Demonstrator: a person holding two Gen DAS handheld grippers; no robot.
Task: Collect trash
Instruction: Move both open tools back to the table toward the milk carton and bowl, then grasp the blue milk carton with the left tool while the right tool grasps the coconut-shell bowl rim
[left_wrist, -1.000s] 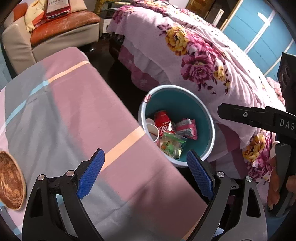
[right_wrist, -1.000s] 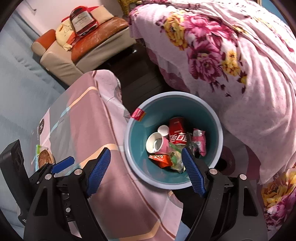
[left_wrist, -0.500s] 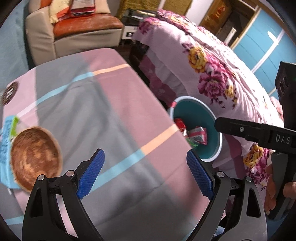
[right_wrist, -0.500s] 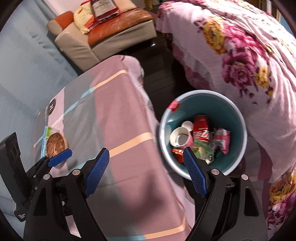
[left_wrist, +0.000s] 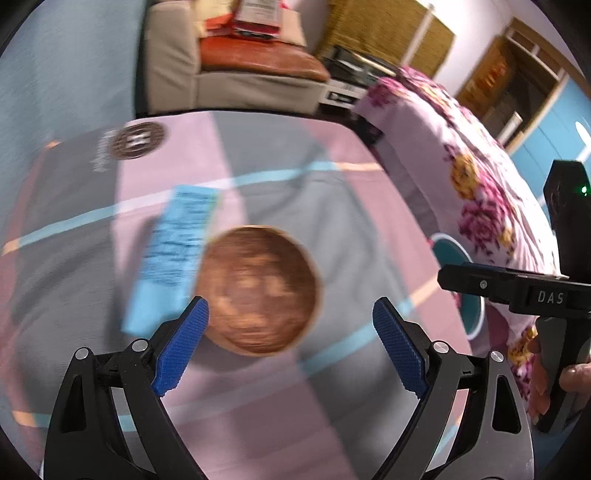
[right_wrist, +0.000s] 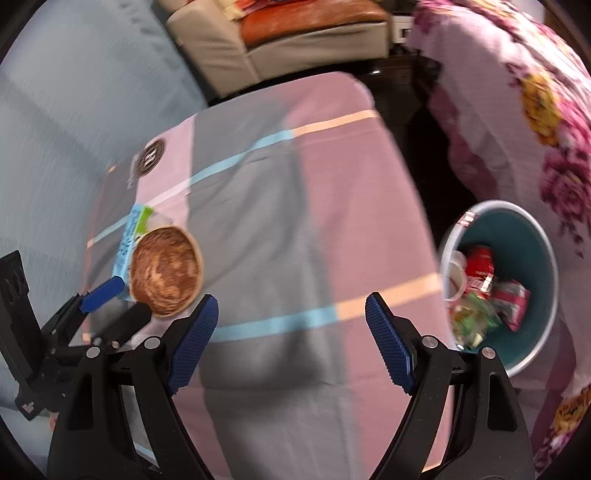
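Observation:
A light blue wrapper (left_wrist: 173, 254) lies flat on the striped tablecloth, partly tucked under a round wooden bowl (left_wrist: 260, 290). My left gripper (left_wrist: 290, 343) hangs open just above the bowl, nothing between its blue pads. In the right wrist view the same wrapper (right_wrist: 130, 240) and bowl (right_wrist: 166, 271) sit at the left. My right gripper (right_wrist: 291, 339) is open over bare cloth, also empty. The teal bin (right_wrist: 532, 240) stands on the floor at the table's right edge, holding a red can (right_wrist: 478, 267), a white cup and several wrappers.
A round dark coaster (left_wrist: 137, 140) lies near the table's far corner. Beside the table and the bin stands a bed with a floral cover (right_wrist: 535, 110). A beige armchair (left_wrist: 236, 77) with an orange cushion stands beyond the table. A person's hand (left_wrist: 569, 376) holds the right gripper's handle.
Both grippers have swung left from above the bin to over the table. The bowl and blue wrapper have come under the left gripper. The bin has slid to the right edge.

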